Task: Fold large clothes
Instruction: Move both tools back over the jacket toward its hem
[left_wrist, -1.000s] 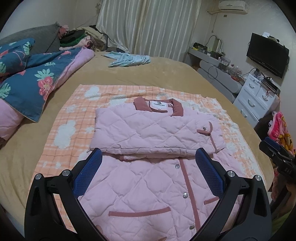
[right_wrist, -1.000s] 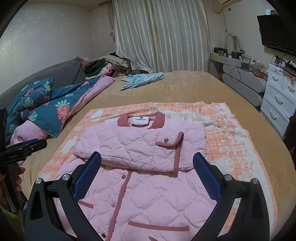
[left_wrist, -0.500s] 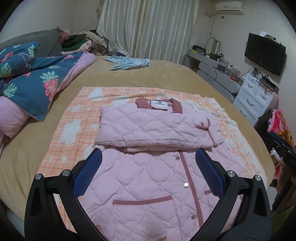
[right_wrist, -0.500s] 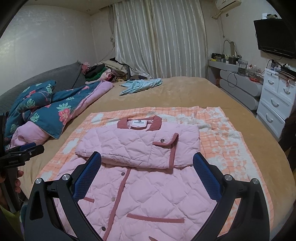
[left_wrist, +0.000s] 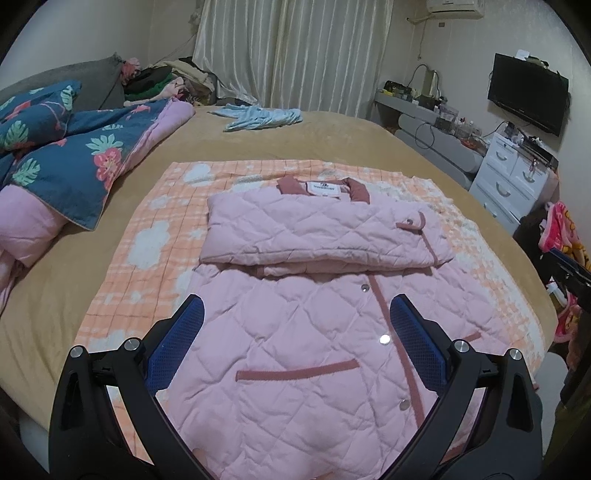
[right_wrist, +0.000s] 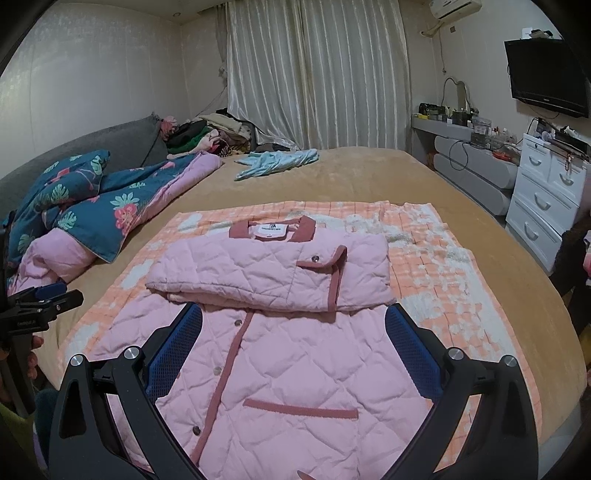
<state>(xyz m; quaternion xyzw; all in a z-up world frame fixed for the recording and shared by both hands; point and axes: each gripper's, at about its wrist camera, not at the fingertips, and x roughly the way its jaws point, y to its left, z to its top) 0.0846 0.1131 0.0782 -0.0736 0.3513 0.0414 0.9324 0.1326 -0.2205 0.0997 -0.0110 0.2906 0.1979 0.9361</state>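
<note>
A pink quilted jacket (left_wrist: 295, 332) (right_wrist: 295, 354) with dusty-red trim lies front-up on an orange checked blanket (left_wrist: 159, 229) (right_wrist: 443, 280) on the bed. Its sleeves are folded across the chest in a thick band (left_wrist: 314, 236) (right_wrist: 266, 273) under the collar. My left gripper (left_wrist: 295, 314) hovers open above the jacket's lower half, holding nothing. My right gripper (right_wrist: 293, 317) is open too, above the same lower half. The left gripper's tip (right_wrist: 48, 299) shows at the left edge of the right wrist view, held by a hand.
A floral blue-and-pink duvet (left_wrist: 74, 158) (right_wrist: 92, 206) is heaped on the bed's left. A light-blue garment (left_wrist: 262, 116) (right_wrist: 277, 162) lies at the far end. A clothes pile (right_wrist: 210, 133) sits by the curtain. White drawers (left_wrist: 513, 173) (right_wrist: 546, 199) stand right of the bed.
Both grippers have pulled back and risen slightly, so the jacket sits farther off and more of its lower half shows. The jacket itself has not moved.
</note>
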